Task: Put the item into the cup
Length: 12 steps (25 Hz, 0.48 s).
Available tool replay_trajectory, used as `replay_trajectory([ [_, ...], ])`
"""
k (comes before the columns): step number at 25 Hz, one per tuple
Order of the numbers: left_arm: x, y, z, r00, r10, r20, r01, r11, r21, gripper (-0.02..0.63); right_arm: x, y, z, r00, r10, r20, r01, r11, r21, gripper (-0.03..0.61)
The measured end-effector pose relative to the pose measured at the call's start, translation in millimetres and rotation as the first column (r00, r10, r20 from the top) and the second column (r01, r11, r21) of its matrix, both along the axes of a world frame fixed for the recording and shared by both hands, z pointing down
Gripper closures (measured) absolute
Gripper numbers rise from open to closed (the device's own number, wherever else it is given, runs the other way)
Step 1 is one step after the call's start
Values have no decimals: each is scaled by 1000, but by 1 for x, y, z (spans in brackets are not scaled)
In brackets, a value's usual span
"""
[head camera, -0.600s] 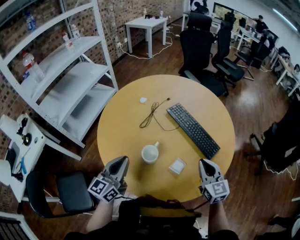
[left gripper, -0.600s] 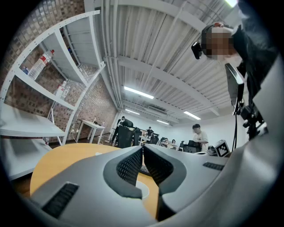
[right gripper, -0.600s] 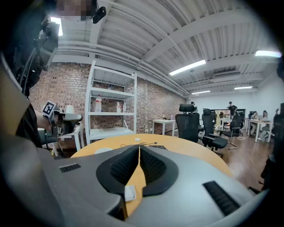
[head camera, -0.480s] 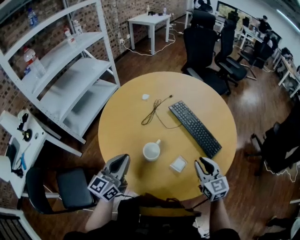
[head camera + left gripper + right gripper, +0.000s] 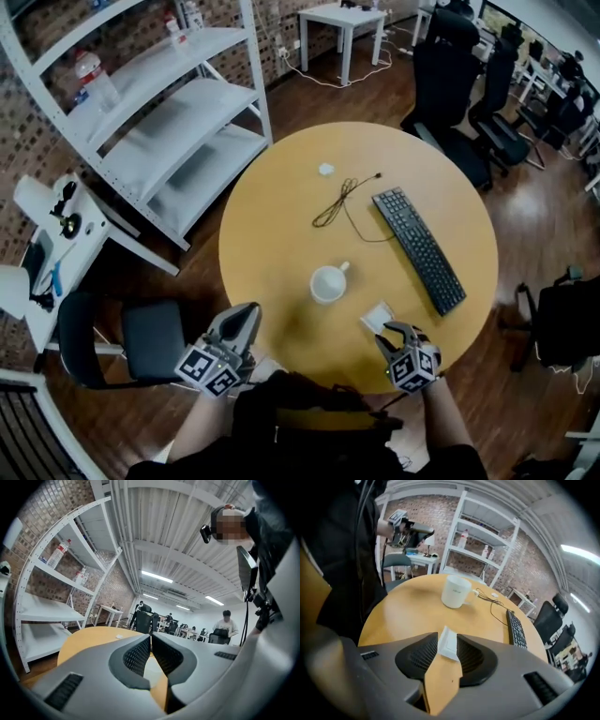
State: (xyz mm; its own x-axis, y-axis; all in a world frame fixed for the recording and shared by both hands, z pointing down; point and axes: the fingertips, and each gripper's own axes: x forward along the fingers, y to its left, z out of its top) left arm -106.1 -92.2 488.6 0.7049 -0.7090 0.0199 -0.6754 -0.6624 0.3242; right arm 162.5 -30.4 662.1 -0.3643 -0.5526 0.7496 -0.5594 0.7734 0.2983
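A white cup stands upright near the middle of the round yellow table; in the right gripper view the cup is ahead, beyond the jaws. To its right, nearer the front edge, a small flat white square item lies on the table. My right gripper is at that item with its jaws open, and the item lies between the pads without being pressed. My left gripper hovers off the table's front left edge, its jaws shut on nothing.
A black keyboard lies at the table's right, with a thin black cable and a small white object farther back. White shelving stands at the left, a dark chair near my left gripper, and office chairs behind the table.
My right gripper has moved forward onto the table until the white item lies between its jaws. The left gripper has stayed in place. The head view has shifted.
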Motion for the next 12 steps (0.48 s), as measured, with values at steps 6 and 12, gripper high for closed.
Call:
replay_trajectory([
  [6, -14, 7, 6, 999, -46, 0, 46, 999, -24, 609, 0, 10, 28, 980, -127, -152, 123, 992, -32, 446],
  [12, -17, 10, 7, 999, -45, 4, 45, 998, -35, 609, 2, 10, 46, 956, -170, -240, 155, 985, -78, 446],
])
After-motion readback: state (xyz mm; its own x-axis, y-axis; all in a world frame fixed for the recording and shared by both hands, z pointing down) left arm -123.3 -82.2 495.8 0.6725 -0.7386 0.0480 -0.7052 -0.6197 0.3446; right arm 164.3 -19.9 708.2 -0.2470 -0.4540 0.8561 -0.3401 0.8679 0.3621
